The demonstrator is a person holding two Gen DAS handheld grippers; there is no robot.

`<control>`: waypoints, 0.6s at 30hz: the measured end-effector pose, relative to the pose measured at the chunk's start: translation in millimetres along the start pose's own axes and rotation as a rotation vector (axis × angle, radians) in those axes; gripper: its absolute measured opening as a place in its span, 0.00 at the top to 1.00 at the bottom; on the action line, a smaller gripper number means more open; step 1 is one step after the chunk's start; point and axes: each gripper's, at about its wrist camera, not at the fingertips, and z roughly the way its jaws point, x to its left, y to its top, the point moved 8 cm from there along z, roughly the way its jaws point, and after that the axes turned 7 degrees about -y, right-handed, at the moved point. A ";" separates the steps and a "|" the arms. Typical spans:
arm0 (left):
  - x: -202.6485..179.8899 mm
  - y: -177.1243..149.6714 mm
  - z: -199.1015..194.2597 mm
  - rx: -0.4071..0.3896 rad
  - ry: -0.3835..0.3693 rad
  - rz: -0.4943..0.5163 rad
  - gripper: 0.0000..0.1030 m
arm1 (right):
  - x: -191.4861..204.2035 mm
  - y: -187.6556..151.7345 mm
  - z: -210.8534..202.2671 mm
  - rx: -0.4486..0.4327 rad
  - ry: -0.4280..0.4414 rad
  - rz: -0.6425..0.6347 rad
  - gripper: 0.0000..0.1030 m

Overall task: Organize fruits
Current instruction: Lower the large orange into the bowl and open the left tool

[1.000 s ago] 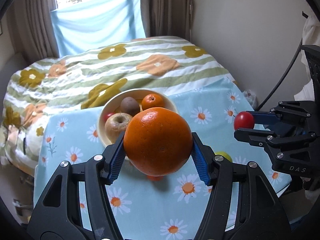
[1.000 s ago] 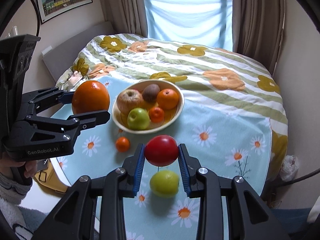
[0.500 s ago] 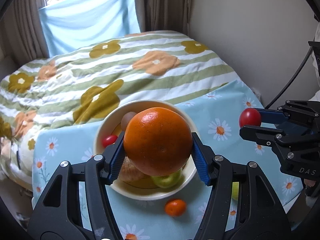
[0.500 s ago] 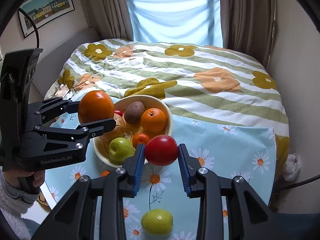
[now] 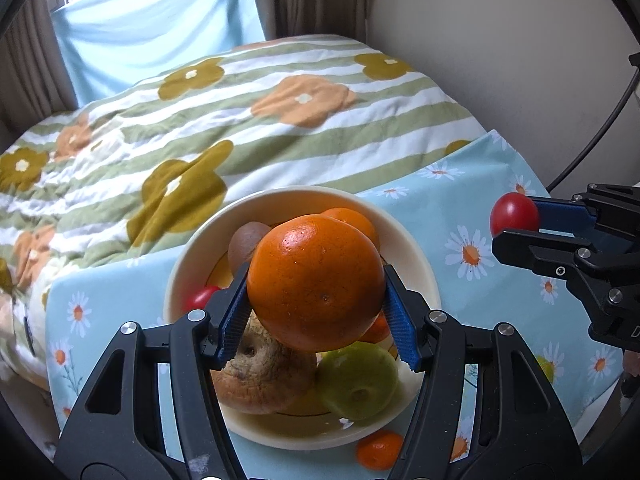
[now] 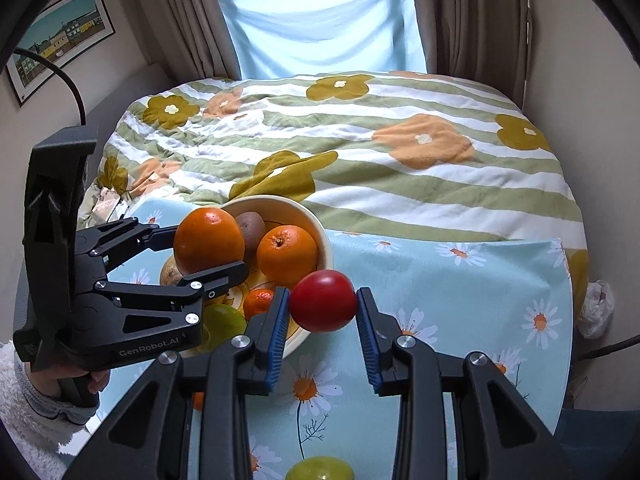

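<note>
The left gripper point(image 5: 316, 316) is clamping a large orange point(image 5: 316, 282) between its jaws, part-way open around it, and holding it directly over the cream bowl point(image 5: 416, 256), so much of the bowl's contents are being blocked from the left wrist view. Peeking out around the orange are a brown kiwi point(image 5: 244, 242) at 11 o'clock, a second orange point(image 5: 352, 218) at 1 o'clock, a brownish apple point(image 5: 264, 376) at 7 o'clock and a green apple point(image 5: 356, 380) at 5 o'clock. The right gripper point(image 6: 322, 310) is pinching a red tomato point(image 6: 323, 301) with its jaws drawn close, hanging at the bowl's 4 o'clock rim. A small tangerine point(image 5: 379, 450) is lying on the bench point(image 6: 460, 280) beside the bowl; a green fruit point(image 6: 320, 468) is being cut off by the lower frame edge.
</note>
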 end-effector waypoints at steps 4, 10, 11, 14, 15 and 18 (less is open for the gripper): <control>0.4 -1.3 5.3 0.015 0.001 0.015 0.36 | 0.6 3.0 1.6 0.000 -0.006 0.007 0.70; 0.4 -3.5 8.2 0.026 0.001 0.011 0.33 | 0.2 5.0 2.8 0.002 -0.015 0.011 0.70; -0.1 -2.9 6.3 0.015 -0.004 0.011 0.28 | 0.5 5.2 2.5 0.002 -0.017 0.010 0.70; -1.2 4.2 -8.9 -0.051 -0.007 0.005 0.00 | 1.0 5.9 -0.7 -0.002 -0.022 0.008 0.70; -1.1 7.2 -13.8 -0.069 -0.011 0.005 0.00 | 0.9 6.1 -2.1 -0.004 -0.023 0.008 0.70; 1.9 10.3 -22.3 -0.081 -0.004 0.002 0.00 | 1.1 7.1 -5.3 -0.009 -0.022 0.007 0.70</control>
